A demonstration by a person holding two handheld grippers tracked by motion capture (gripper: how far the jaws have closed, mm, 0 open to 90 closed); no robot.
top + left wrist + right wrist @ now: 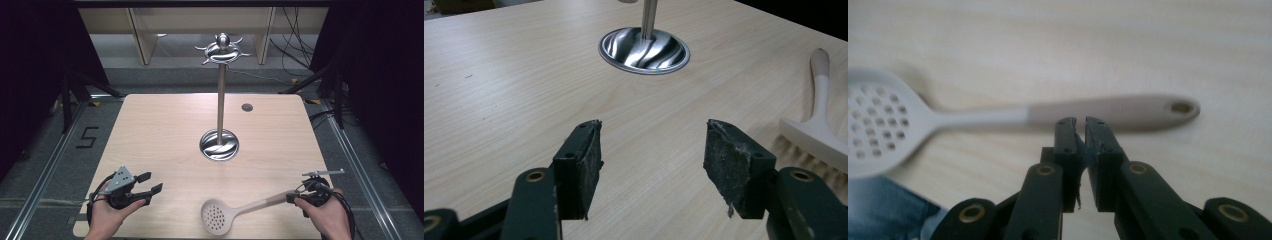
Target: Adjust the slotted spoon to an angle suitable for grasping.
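A pale slotted spoon lies flat near the table's front edge, its perforated head to the left and its handle pointing right. My right gripper is at the handle's end. In the right gripper view it is shut, its tips just over the spoon's handle, which runs crosswise beyond them, not between them. My left gripper rests at the front left, open and empty, and in its own view only bare table lies between the jaws. The spoon lies to its right there.
A shiny metal utensil stand stands mid-table on a round base, its pole rising to a hooked top. A small dark round insert sits at the back right of the wooden table. Blue cloth shows below the table edge.
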